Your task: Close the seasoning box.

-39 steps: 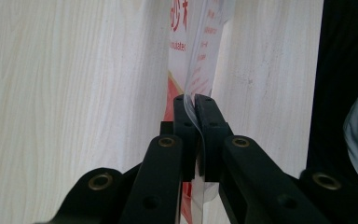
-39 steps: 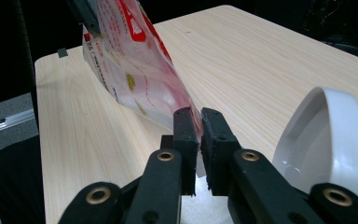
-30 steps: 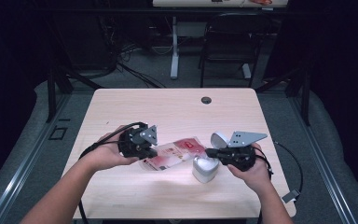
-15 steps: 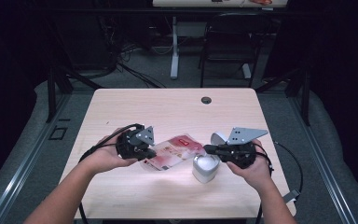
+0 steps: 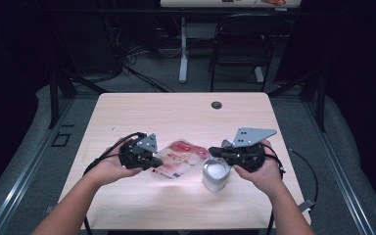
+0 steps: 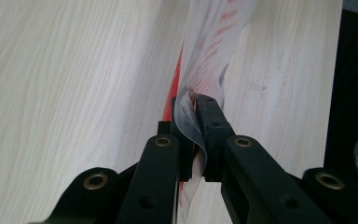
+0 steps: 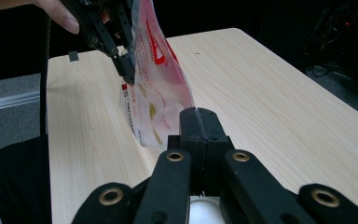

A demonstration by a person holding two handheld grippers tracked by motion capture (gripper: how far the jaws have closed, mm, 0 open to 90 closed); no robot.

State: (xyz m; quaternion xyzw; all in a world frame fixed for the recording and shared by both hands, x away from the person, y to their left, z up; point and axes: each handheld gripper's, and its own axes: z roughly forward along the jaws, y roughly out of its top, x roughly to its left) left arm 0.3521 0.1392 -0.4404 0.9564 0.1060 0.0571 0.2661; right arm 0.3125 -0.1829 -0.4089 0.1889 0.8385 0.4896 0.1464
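A red and clear plastic bag (image 5: pixel 181 159) hangs just above the pale wooden table (image 5: pixel 176 112), stretched between my two grippers. My left gripper (image 5: pixel 157 164) is shut on the bag's left edge; in the left gripper view the film (image 6: pixel 214 42) curls out between the closed jaws (image 6: pixel 193 105). My right gripper (image 5: pixel 213 152) is shut, its tips pinching the bag's right corner. In the right gripper view the bag (image 7: pixel 156 88) stands on edge beyond the closed jaws (image 7: pixel 200 116), with the left gripper (image 7: pixel 123 65) clamped on its far side. A white round container (image 5: pixel 215 174) stands under the right gripper.
A dark cable hole (image 5: pixel 217 105) sits near the table's far edge. Beyond the table stand a black chair (image 5: pixel 240 44) and another desk's leg (image 5: pixel 182 54). Cables trail from both grippers over the table's near edge.
The right gripper has risen a little above the white container, lifting its corner of the bag. The left gripper has sunk slightly. Both stay closed on the bag.
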